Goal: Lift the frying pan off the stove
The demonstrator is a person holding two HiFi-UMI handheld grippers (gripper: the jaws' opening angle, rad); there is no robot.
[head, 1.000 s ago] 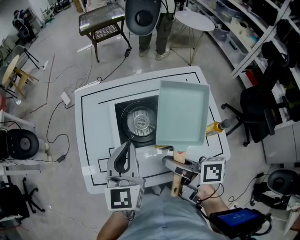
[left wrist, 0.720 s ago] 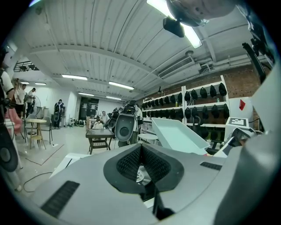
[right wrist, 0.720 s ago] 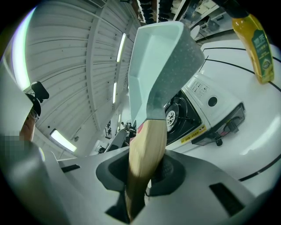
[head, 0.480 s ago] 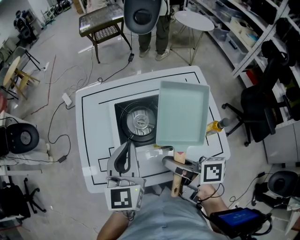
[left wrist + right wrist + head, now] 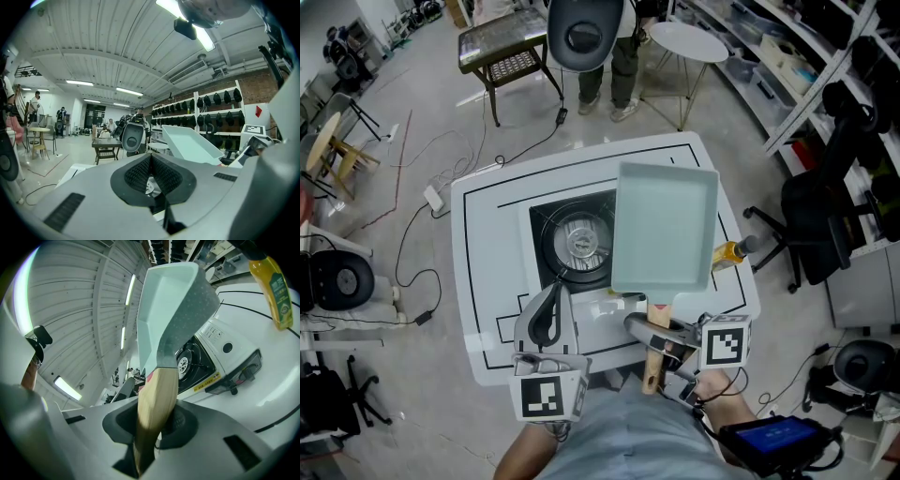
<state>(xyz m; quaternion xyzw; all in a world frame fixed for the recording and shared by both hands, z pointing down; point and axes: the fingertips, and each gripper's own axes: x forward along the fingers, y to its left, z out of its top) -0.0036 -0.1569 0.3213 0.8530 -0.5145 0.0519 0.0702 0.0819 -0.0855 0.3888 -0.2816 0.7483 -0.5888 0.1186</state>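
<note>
My left gripper (image 5: 553,292) hovered over the near edge of the white tabletop (image 5: 487,234), its fingers (image 5: 136,176) closed together on nothing. Ahead lay the black single-burner gas stove (image 5: 577,242). My right gripper (image 5: 656,330) had its fingers clamped on the wooden handle (image 5: 652,370) of the pale green rectangular frying pan (image 5: 666,225), which was held clear above the stove's right side. A yellow plastic bottle (image 5: 727,253) stood rightmost.
</note>
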